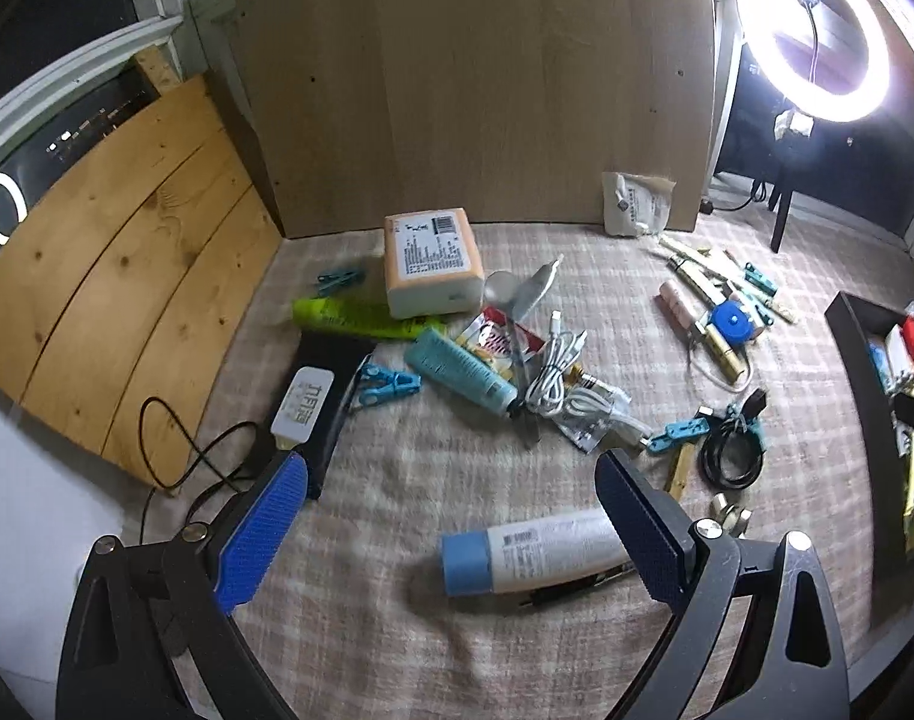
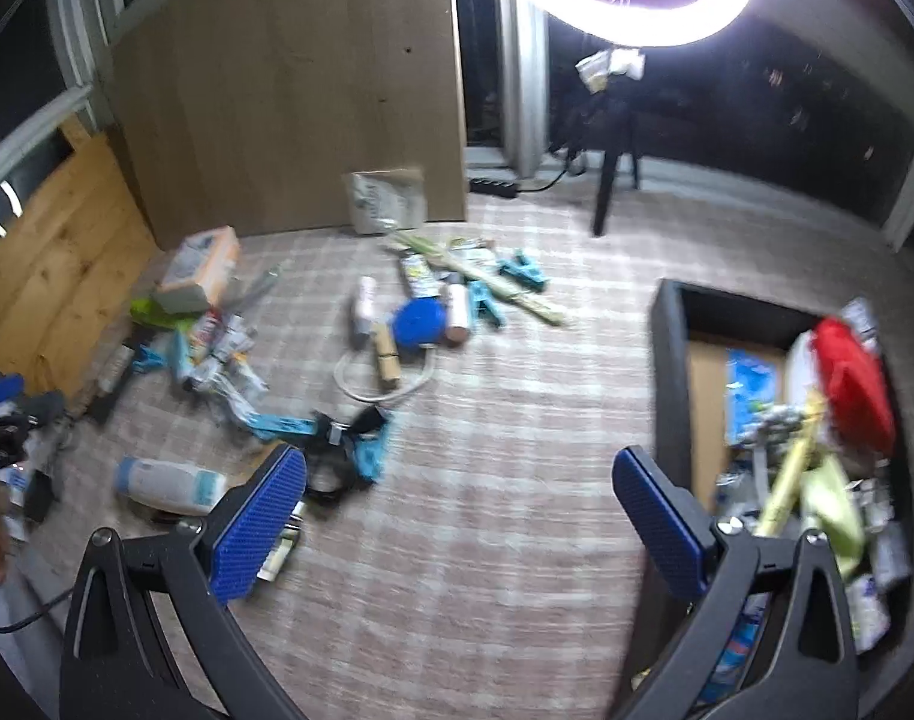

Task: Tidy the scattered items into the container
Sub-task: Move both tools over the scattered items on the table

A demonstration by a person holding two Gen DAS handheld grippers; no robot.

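Observation:
Scattered items lie on a checked cloth. In the left wrist view my left gripper (image 1: 451, 480) is open and empty, just above a white tube with a blue cap (image 1: 529, 552). Beyond it lie a white cable (image 1: 553, 372), a teal tube (image 1: 463, 372), a green tube (image 1: 361, 318), an orange-white box (image 1: 430, 261) and blue clips (image 1: 391, 384). The dark container (image 1: 865, 396) is at the right. In the right wrist view my right gripper (image 2: 460, 471) is open and empty over bare cloth, left of the container (image 2: 673, 372), which holds several items.
A wooden board (image 1: 469, 84) stands behind the cloth and pine planks (image 1: 115, 276) lean at the left. A ring light (image 1: 817, 30) on a stand is at the far right. A second pile with a blue round cap (image 2: 418, 321) lies mid-cloth. A black cable (image 1: 733, 456) is coiled nearby.

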